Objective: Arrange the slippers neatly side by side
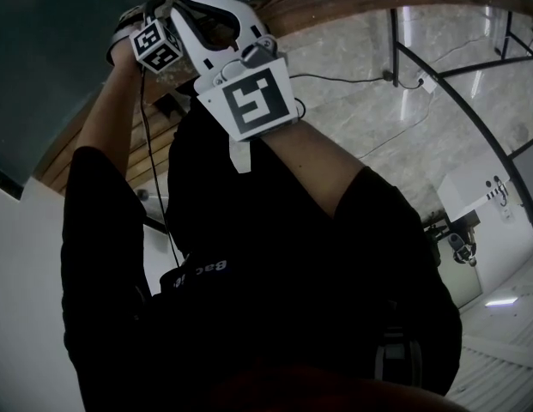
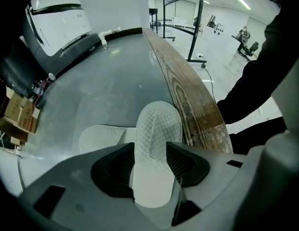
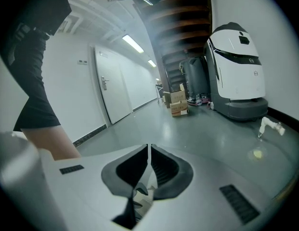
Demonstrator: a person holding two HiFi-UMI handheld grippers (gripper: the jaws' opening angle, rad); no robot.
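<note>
A white quilted slipper (image 2: 159, 129) lies toe away from me on the grey platform (image 2: 106, 76), its heel end between the jaws of my left gripper (image 2: 151, 162). The jaws stand wide apart and I see no squeeze on it. The second white slipper (image 2: 98, 137) lies flat just to its left, partly hidden by the gripper body. My right gripper (image 3: 149, 170) is shut with nothing in it and points off across the floor. In the head view both grippers, left (image 1: 154, 45) and right (image 1: 253, 101), are held out over the wooden edge (image 1: 335, 7); their jaws are hidden.
A wooden border (image 2: 188, 95) runs along the platform right of the slippers. A white robot machine (image 2: 58, 18) (image 3: 236, 76) stands at the platform's far side, with cardboard boxes (image 2: 19, 114) nearby. The person's black-clothed body fills the head view.
</note>
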